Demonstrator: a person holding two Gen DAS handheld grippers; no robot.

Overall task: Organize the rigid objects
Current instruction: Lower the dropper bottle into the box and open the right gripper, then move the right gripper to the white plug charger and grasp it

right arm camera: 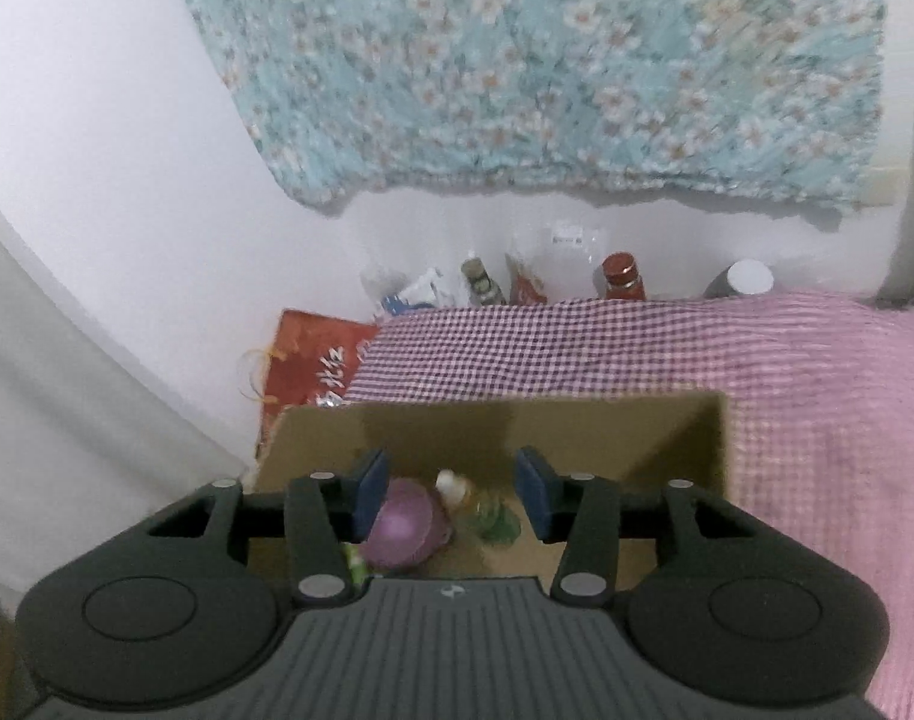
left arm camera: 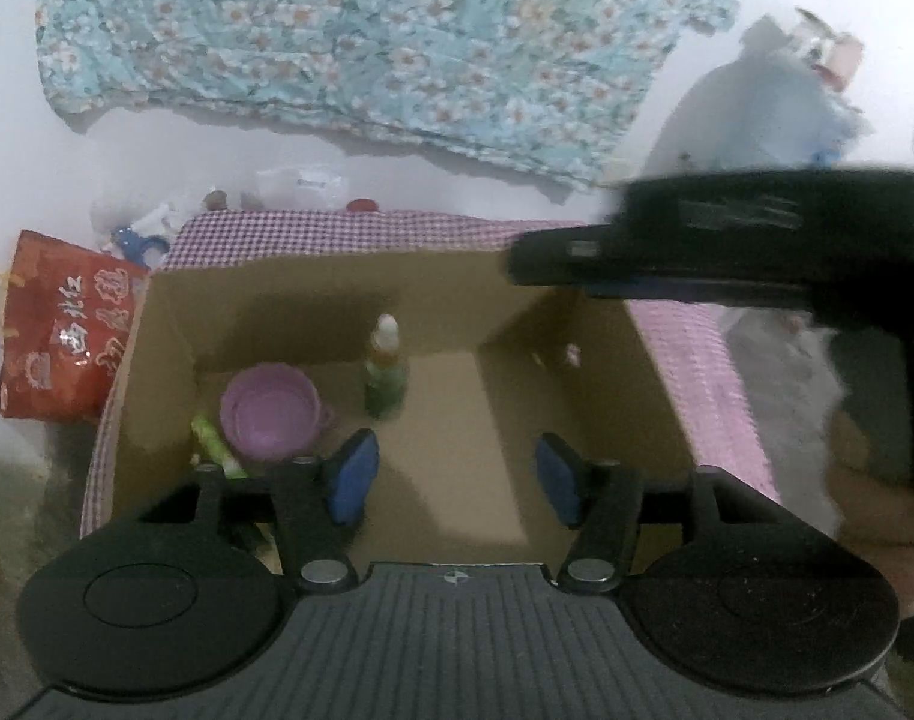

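Observation:
An open cardboard box (left arm camera: 589, 360) sits on a pink checked cloth (left arm camera: 360, 234). Inside it are a purple bowl (left arm camera: 270, 411), an upright green bottle with a white cap (left arm camera: 384, 366) and a light green tube (left arm camera: 216, 447) at the left wall. My left gripper (left arm camera: 453, 477) is open and empty above the box's near side. My right gripper (right arm camera: 450, 495) is open and empty over the box (right arm camera: 637, 432), with the bowl (right arm camera: 405, 525) and bottle (right arm camera: 487, 513) below it. The right gripper's body shows in the left wrist view (left arm camera: 727, 240), blurred, above the box's right corner.
A red gift bag (left arm camera: 60, 324) stands left of the box. Bottles and packets (right arm camera: 622, 276) line the white wall behind the cloth. A floral blue fabric (right arm camera: 547, 60) hangs on the wall. A white bag (left arm camera: 757, 114) lies at the far right.

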